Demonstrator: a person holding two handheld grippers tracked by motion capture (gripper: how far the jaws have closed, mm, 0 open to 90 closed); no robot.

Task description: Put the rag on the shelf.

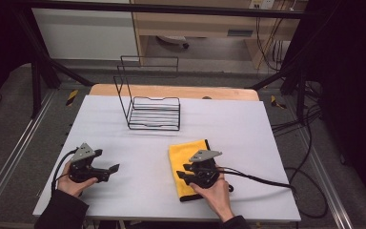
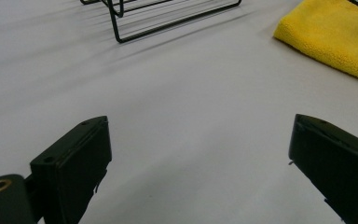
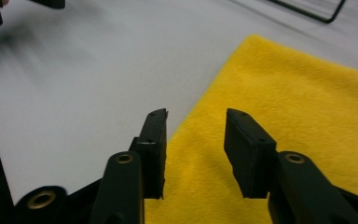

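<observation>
I read the yellow microfibre cloth [image 1: 187, 164] as light, soft and floppy: it will sag from whatever point I pinch and offers nothing stiff to brace against. Its pile looks grippy rather than slick, and nothing about it is fragile. It lies folded flat on the white table [image 1: 138, 191], on the near right part, well apart from the black wire rack [image 1: 154, 113] farther back. The best hold, I judge, is the cloth's left edge or a near corner, with one jaw slid under the fold so that all layers come up together.

My right gripper [image 3: 193, 135] hangs low over that left edge, jaws part-way apart with nothing pressed between them; the pads stand just above the pile, one near the edge and one over the yellow. In the high view the right hand [image 1: 215, 191] comes in from the near side, its gripper [image 1: 187, 172] pointing leftwards across the cloth.

My left gripper [image 2: 198, 154] sits over bare table, jaws wide and empty, aimed towards the rack and cloth. The left hand [image 1: 72, 183] rests low by the near left edge.
</observation>
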